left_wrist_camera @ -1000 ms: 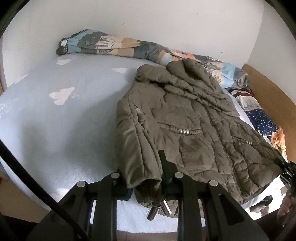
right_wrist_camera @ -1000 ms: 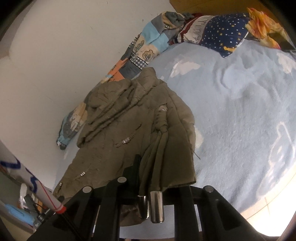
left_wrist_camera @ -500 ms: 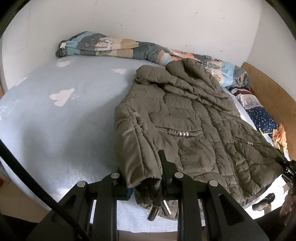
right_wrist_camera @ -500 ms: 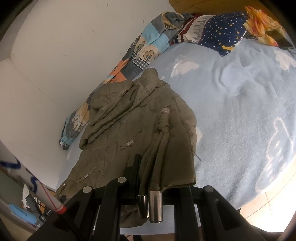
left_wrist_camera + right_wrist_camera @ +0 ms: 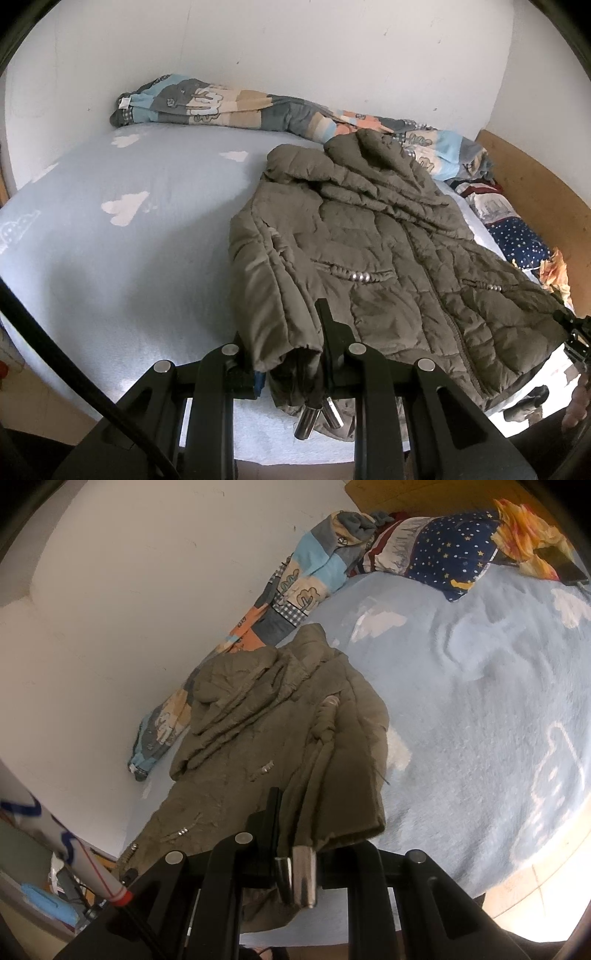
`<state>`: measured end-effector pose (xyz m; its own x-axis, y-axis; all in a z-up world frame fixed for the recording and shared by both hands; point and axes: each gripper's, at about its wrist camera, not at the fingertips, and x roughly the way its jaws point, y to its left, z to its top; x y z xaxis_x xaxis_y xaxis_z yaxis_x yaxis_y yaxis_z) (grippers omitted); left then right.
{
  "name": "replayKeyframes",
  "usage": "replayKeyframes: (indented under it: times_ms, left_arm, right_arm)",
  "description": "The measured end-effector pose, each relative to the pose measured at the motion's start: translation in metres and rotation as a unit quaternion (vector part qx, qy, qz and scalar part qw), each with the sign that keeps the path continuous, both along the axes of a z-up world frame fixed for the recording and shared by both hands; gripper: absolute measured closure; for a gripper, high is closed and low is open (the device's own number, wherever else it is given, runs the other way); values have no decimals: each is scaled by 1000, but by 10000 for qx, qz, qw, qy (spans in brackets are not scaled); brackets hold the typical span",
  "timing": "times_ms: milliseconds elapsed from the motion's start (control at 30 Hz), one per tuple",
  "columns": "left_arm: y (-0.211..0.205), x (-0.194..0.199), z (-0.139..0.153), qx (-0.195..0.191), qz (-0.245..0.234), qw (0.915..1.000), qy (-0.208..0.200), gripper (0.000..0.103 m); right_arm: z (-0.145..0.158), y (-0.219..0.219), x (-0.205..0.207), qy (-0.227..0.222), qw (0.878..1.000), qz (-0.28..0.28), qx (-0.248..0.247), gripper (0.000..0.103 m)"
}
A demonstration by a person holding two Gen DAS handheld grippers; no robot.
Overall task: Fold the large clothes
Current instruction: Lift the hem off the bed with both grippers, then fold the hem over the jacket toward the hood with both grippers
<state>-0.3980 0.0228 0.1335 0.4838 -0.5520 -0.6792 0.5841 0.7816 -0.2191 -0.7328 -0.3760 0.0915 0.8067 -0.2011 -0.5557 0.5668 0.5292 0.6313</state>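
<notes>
Since a second ago the jacket (image 5: pixel 388 258) has slid a little nearer the near edge of the bed (image 5: pixel 110 258), and both claws keep their grip. The left view alone shows the wooden headboard (image 5: pixel 535 192) right of the jacket and the other claw's tip at the jacket's far right corner; the right view alone shows a white pole (image 5: pixel 74 845) with a red band left of the jacket, and the starry pillow (image 5: pixel 443 554) in full beyond it. The quilt (image 5: pixel 229 107) lies along the wall behind the jacket's hood. The left gripper (image 5: pixel 288 354) is narrowed on the jacket's bunched hem corner. The right gripper (image 5: pixel 295 823) is pinched nearly closed on the gathered folds at the jacket's other hem corner.
</notes>
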Motion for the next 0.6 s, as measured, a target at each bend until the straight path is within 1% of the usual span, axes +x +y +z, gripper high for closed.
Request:
replayKeyframes:
  times_ms: [133,300,433,600]
  left_arm:
    - [-4,5,9,-65,-56,9999,-69,81]
    - [-14,12,30,-143,-168,9993,-301,81]
    - [-22,24,50,-273,-208,9986,-404,81]
    - [-38,51,82,-472,-200,9975,-492,81]
  right_arm:
    - [3,-2,-2,-73,10000,15,31,88]
    - [17,-4,4,-165,9998,89,-41,88]
    - [37,-12,15,-261,9995,158,-120,88]
    - [74,-30,35,-416,9986,240,-235,88]
